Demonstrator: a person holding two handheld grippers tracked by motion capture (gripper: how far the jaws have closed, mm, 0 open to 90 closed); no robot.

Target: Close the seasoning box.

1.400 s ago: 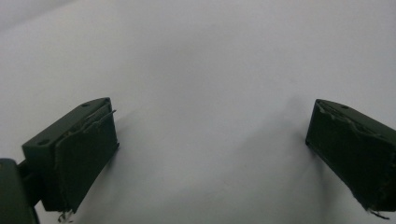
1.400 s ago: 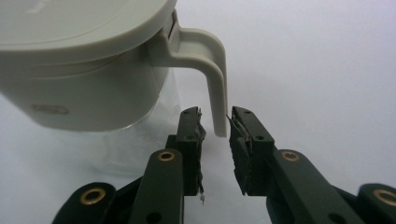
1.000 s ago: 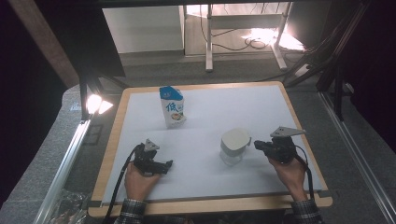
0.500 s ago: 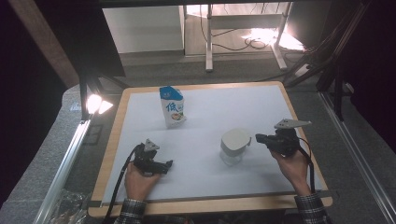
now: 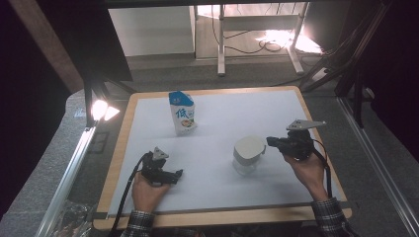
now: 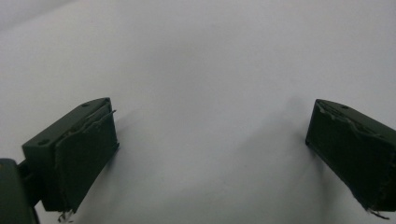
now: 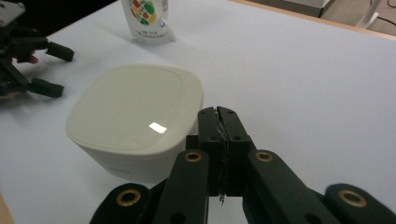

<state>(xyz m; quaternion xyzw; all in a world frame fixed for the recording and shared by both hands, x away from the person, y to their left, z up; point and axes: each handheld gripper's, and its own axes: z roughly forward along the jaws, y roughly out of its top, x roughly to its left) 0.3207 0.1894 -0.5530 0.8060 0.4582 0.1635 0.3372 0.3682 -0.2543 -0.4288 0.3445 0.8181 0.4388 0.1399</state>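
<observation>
A white lidded container point(image 5: 248, 154) stands on the white table mat, right of centre. A blue and white drink pouch point(image 5: 183, 113) stands upright farther back. My right gripper point(image 5: 269, 141) hovers just right of the container, shut with nothing between its jaws. In the right gripper view the shut jaw tips point(image 7: 219, 114) sit beside the container's point(image 7: 135, 112) rim; contact cannot be told. The pouch point(image 7: 147, 18) is beyond it. My left gripper point(image 5: 179, 175) rests low on the mat at front left, open; its wide-apart fingers point(image 6: 84, 154) frame bare mat.
The mat lies on a board with a wooden border point(image 5: 222, 215). A bright lamp point(image 5: 101, 109) shines at the board's left edge. A metal rail point(image 5: 69, 177) runs along the left side. Cables and desk legs point(image 5: 221, 44) stand on the floor beyond the far edge.
My right gripper has risen a little beside the container, still shut. The left gripper, the container and the pouch have stayed put.
</observation>
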